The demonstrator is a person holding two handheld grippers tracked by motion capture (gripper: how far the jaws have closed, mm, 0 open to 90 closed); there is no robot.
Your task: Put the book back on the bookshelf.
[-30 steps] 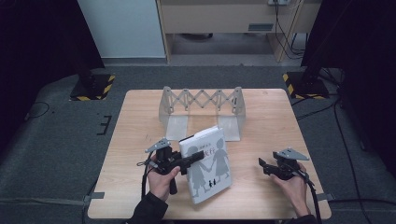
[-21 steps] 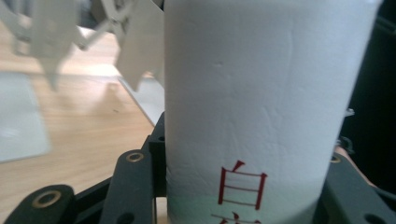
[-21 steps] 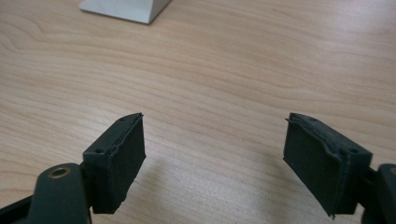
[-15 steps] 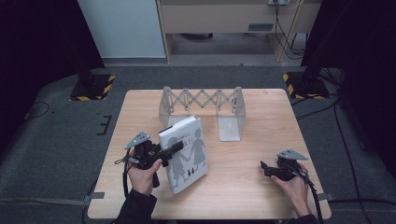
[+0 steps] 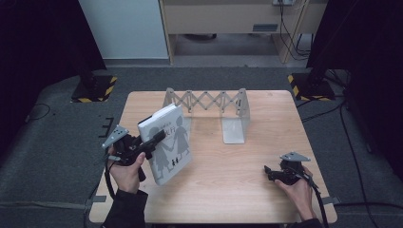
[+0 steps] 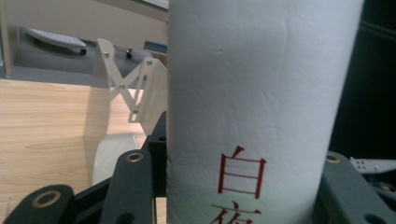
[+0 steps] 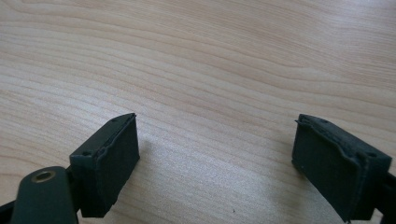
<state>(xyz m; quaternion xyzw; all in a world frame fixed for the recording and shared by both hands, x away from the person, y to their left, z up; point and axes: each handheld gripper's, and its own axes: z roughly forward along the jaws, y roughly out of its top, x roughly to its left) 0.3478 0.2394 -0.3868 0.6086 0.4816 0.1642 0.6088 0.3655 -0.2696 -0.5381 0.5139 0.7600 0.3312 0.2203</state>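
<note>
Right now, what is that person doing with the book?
A person sits at a wooden table with a gripper in each hand. The left gripper is clamped on a white book by its spine and holds it up, tilted, near the left side of the table. Behind it stands a white folding book rack, with nothing in it. The right gripper rests near the table's right edge; its jaws have just been opening, with nothing between them.

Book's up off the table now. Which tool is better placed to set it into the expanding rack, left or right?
Left. The left tool is clamped on the book, held tilted just in front of the rack. The right tool sits open over bare table near the front right corner.
</note>
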